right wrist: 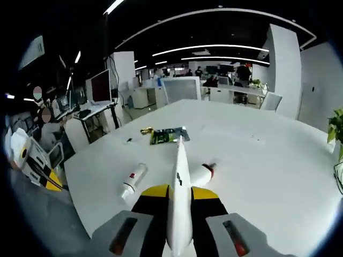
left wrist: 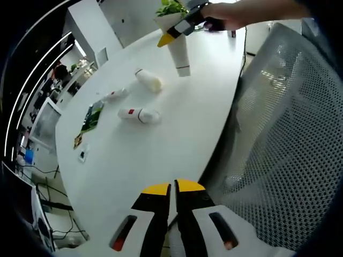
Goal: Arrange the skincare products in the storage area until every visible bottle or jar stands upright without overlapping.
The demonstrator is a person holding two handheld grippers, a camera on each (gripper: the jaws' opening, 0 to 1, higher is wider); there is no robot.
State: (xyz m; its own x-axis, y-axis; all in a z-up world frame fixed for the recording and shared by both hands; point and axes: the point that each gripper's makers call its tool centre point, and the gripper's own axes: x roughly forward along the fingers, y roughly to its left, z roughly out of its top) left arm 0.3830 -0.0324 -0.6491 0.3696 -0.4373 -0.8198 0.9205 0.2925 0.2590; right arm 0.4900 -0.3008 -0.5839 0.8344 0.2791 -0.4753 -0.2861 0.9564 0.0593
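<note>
because the tube (right wrist: 179, 203) was clamped between the right gripper (right wrist: 179, 194) jaws, it hung lifted over the table (right wrist: 257, 160), ready for standing upright; three bottles (left wrist: 139, 114) lay toppled beyond the left gripper (left wrist: 172, 188), whose jaws were clenched, empty.

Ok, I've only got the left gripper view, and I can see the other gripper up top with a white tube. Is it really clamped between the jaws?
Observer: Yes. In the right gripper view, the right gripper has one jaw pressed on each side of the white tube.
Operator: What's ahead of it?
Observer: The tube's far end points toward the green packet on the table.
Operator: Anything close to the jaws?
Observer: A bottle with a red mark lies on its side left of the tube. A second bottle lies partly hidden behind the tube on the right.
</note>
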